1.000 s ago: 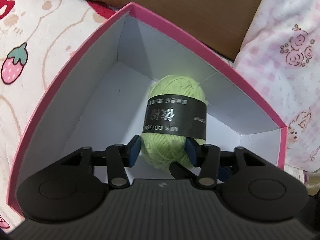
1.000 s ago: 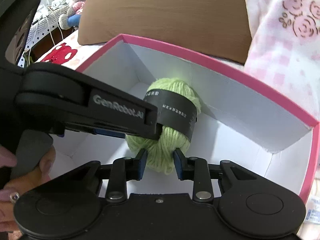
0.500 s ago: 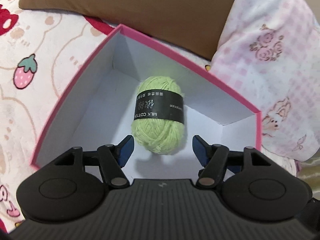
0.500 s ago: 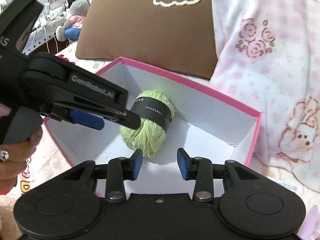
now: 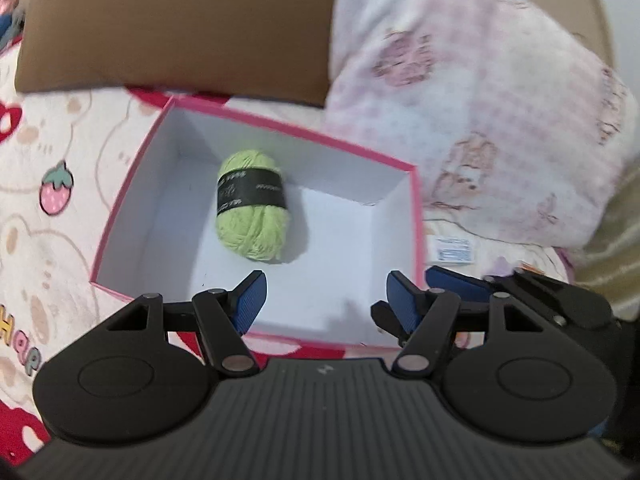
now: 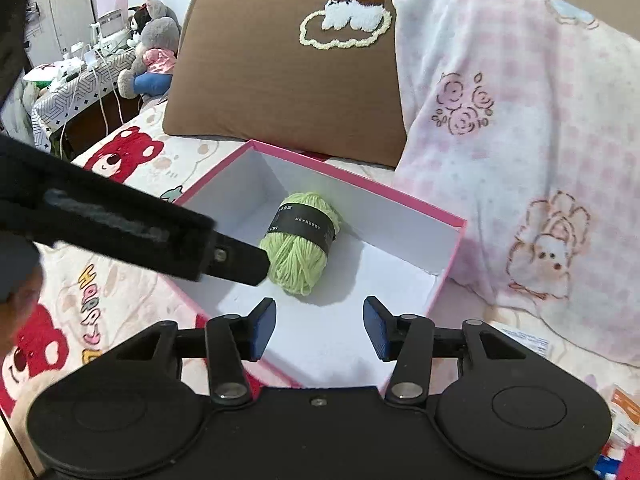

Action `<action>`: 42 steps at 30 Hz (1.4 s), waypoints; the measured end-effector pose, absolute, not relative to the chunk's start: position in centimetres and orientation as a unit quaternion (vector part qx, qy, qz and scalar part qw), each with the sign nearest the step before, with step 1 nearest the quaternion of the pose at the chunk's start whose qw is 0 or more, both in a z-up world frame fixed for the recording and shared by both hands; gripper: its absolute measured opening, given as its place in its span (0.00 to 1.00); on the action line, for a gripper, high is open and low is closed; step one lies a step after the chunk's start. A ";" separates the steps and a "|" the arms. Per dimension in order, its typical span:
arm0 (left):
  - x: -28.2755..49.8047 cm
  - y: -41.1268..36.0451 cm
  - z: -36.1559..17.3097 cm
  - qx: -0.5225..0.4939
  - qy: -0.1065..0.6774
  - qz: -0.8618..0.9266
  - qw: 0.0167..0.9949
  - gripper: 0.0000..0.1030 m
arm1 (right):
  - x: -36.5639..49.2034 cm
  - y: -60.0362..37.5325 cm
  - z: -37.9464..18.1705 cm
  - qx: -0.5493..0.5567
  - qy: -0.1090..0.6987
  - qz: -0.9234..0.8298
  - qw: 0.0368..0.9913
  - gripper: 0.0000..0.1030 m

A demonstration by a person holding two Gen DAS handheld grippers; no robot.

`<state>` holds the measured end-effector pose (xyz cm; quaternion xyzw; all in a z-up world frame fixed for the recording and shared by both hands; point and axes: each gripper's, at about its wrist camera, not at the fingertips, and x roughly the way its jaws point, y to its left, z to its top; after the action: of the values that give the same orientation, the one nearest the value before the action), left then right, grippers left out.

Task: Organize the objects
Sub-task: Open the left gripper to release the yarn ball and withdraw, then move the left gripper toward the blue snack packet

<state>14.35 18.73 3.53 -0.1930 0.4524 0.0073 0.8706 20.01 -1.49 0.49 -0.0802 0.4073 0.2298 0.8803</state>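
A home bedroom: a cartoon-print bedsheet (image 6: 132, 168), brown pillow (image 6: 280, 80), pink blanket (image 6: 520, 140) and plush toys (image 6: 154, 56).

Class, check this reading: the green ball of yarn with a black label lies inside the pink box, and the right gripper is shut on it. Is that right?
Not quite. The green ball of yarn does lie inside the pink box, but the right gripper is not shut on it: the right wrist view shows its jaws, which have just been opening, standing apart with nothing between them.

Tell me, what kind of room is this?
Most likely a bedroom: a brown pillow and pink blanket lie on a cartoon bedsheet, with plush toys beside it.
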 end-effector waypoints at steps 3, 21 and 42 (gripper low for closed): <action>12.8 17.5 5.6 -0.165 0.445 0.010 0.880 0.65 | 18.7 -2.1 1.8 -0.085 0.404 0.234 0.880 0.53; 6.6 11.0 9.8 -0.072 0.451 -0.032 0.889 0.71 | 10.6 -7.2 6.0 -0.080 0.366 0.254 0.892 0.83; 1.0 4.2 10.2 -0.044 0.452 -0.105 0.885 0.95 | 3.5 -13.5 7.1 -0.110 0.389 0.192 0.894 0.91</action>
<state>1.04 4.18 10.19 -0.0445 0.4515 -0.1050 0.8849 3.49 -13.53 7.10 -0.1103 0.3894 0.1917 0.8941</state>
